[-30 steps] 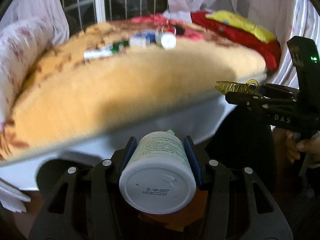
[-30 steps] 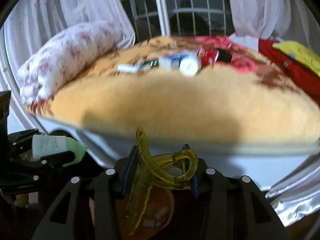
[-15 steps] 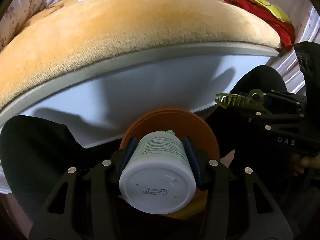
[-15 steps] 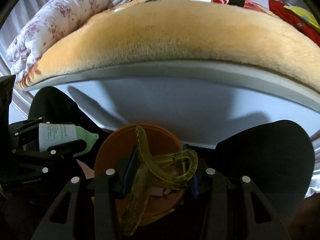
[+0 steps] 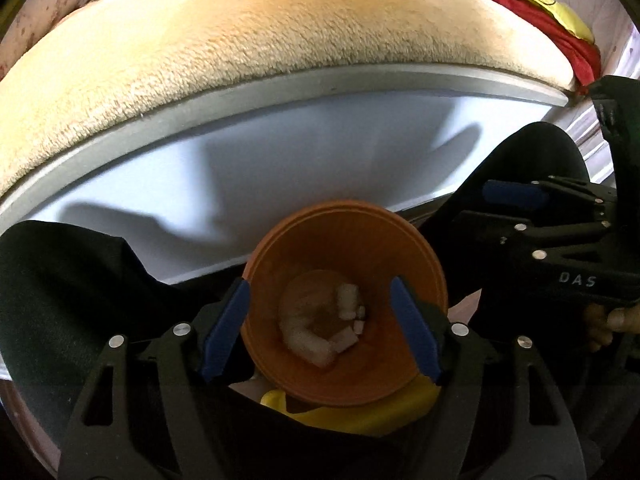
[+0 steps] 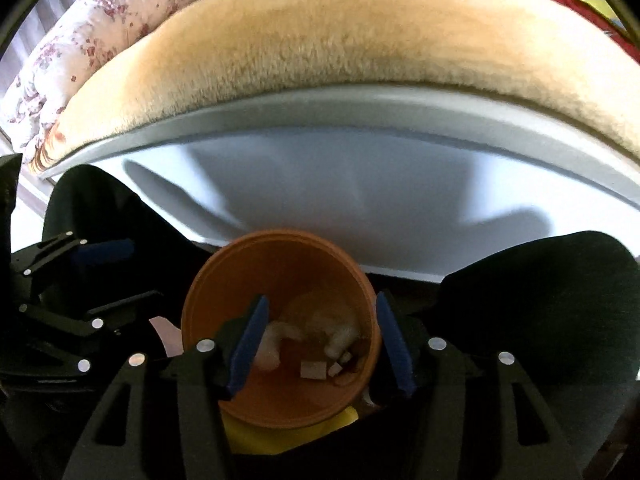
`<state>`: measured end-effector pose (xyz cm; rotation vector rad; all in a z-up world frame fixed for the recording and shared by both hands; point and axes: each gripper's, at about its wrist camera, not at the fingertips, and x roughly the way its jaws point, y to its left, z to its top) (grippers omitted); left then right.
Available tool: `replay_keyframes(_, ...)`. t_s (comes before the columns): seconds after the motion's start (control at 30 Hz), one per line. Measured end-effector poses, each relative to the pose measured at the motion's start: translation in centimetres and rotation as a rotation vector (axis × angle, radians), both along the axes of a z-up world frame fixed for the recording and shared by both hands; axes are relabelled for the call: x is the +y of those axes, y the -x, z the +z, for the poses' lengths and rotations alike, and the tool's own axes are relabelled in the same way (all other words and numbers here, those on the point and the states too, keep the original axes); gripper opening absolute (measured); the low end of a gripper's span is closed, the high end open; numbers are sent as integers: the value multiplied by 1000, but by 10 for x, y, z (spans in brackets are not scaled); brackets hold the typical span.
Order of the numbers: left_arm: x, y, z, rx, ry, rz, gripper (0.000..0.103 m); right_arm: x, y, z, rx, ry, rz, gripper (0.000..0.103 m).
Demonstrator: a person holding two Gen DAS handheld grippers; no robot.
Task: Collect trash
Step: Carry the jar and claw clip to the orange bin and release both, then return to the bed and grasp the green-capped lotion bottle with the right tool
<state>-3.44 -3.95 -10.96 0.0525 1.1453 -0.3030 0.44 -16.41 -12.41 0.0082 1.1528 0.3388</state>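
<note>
An orange bin [image 5: 384, 240] stands on the floor below the bed edge, with white scraps [image 5: 316, 320] at its bottom. It also shows in the right wrist view [image 6: 224, 280] with white scraps [image 6: 312, 336] inside. My left gripper [image 5: 320, 328] is open and empty right above the bin mouth. My right gripper [image 6: 320, 344] is open and empty above the same bin. The right gripper shows from the side in the left wrist view [image 5: 520, 212]. The left gripper shows at the left of the right wrist view [image 6: 92, 272].
A bed with a tan fleece blanket [image 5: 240, 48] and a white frame [image 5: 280, 168] rises just behind the bin. The person's dark-clothed legs [image 5: 52, 288] flank the bin on both sides. A floral pillow [image 6: 92, 36] lies at the bed's left. Something yellow [image 5: 360, 412] lies under the bin.
Both grippers have opened over the bin. The white bottle has left the left gripper and the yellow hair clip has left the right gripper. Both views have dropped closer to the bin.
</note>
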Motion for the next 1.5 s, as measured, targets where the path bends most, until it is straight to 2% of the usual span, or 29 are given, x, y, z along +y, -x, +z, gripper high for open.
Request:
replay_keyframes(0.23, 3, -1, 14, -41, 31, 5, 72, -17, -3, 41, -86, -52, -21, 56)
replay_keyframes(0.4, 5, 3, 42, -136, 44, 0, 78, -34, -24, 86, -208, -55, -50, 63)
replay_keyframes(0.53, 8, 1, 67, -219, 46, 4, 80, -44, -70, 123, -307, -50, -89, 63)
replay_keyframes(0.63, 8, -6, 80, -259, 57, 14, 80, -42, -121, 136, -325, -48, -113, 65)
replay_keyframes(0.8, 13, -21, 88, -275, 80, 48, 80, -39, -214, 131, -255, -37, -179, 66)
replay_keyframes(1.03, 30, -36, 88, -259, 113, 83, 80, -26, -289, 104, -158, -17, -255, 66)
replay_keyframes(1.13, 35, -42, 89, -252, 129, 97, 80, -21, -308, 91, -110, -6, -274, 66)
replay_keyframes(1.2, 37, -46, 90, -255, 128, 102, 80, -18, -318, 78, -70, 3, -274, 54)
replay_keyframes(1.27, 38, -52, 92, -258, 128, 106, 80, -16, -321, 73, -85, 24, -269, 48)
replay_keyframes(1.43, 38, -79, 108, -250, 147, 135, 80, -28, -311, 74, -111, -51, -287, 47)
replay_keyframes(1.5, 35, -100, 118, -257, 132, 149, 80, -31, -302, 77, -128, -64, -281, 47)
